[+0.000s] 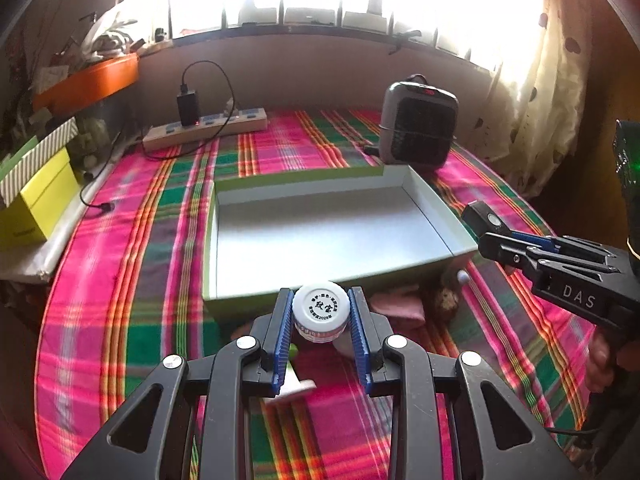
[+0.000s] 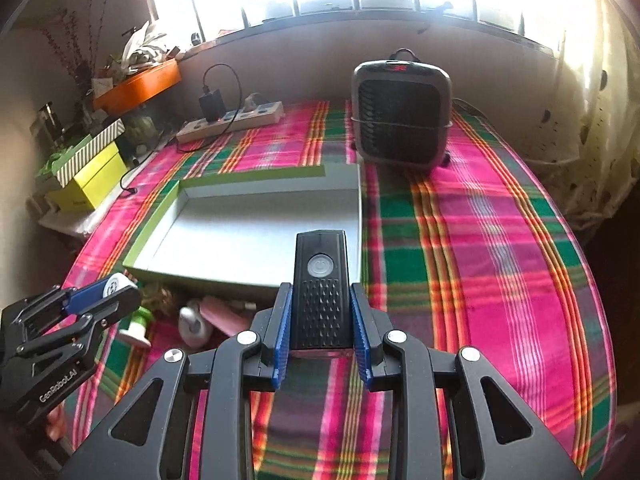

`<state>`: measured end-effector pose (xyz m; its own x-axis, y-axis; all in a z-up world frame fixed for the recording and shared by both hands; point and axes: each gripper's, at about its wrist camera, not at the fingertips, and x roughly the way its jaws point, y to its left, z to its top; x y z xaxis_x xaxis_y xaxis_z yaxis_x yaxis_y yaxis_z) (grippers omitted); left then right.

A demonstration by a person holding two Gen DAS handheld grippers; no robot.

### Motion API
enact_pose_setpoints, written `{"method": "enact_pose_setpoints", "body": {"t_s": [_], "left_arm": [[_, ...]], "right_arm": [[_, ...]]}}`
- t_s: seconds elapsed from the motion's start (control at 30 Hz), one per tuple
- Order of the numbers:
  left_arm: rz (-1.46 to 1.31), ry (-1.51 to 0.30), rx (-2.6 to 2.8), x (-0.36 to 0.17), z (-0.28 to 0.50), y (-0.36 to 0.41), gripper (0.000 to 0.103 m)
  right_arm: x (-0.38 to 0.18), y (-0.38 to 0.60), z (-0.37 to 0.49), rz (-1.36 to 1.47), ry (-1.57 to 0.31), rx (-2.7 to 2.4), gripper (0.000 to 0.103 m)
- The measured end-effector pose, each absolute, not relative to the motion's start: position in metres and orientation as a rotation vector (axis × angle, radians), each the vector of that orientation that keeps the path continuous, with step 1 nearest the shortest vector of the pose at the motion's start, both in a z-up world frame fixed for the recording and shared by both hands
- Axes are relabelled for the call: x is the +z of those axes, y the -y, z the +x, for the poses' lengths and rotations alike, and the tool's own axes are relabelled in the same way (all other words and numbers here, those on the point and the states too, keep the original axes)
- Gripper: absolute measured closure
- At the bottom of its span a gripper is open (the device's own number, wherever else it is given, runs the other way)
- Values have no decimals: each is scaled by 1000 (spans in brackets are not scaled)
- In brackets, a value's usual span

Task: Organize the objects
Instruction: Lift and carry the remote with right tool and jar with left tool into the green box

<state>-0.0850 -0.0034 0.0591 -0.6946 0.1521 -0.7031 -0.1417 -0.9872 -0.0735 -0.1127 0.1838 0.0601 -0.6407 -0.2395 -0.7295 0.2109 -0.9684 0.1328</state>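
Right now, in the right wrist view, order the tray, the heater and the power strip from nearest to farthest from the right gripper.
From the right gripper, which holds a black flashlight:
1. Tray: just ahead, slightly left, its near wall right by the fingertips.
2. Heater: farther back, ahead and slightly right.
3. Power strip: far back left, by the wall.

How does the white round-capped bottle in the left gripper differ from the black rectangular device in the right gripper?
The white round-capped bottle is round and pale with printed characters on its cap; the black rectangular device is flat, dark and box-shaped with a round power button. Both are clamped between blue pads, in the left gripper and right gripper, near the green-edged tray.
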Motion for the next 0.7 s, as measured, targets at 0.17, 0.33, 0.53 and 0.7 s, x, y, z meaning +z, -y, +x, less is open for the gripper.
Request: {"method": "enact_pose_setpoints", "body": {"t_s": [0.17,0.33,0.53,0.7], "left_arm": [[-1163,30,2763,58,-111,10,78],[-1188,31,2767,54,-139,17,78],[-1235,16,2757,42,-164,18,78],[-1253,2,2743,36,-180,16,78]], "right_arm": [[59,-178,-133,1198,56,-2620,74],[55,-171,-160,1219,52,-2602,74],[44,-164,-185,1257,45,-2578,74],[35,-162,-201,1291,40,-2566,74]]}}
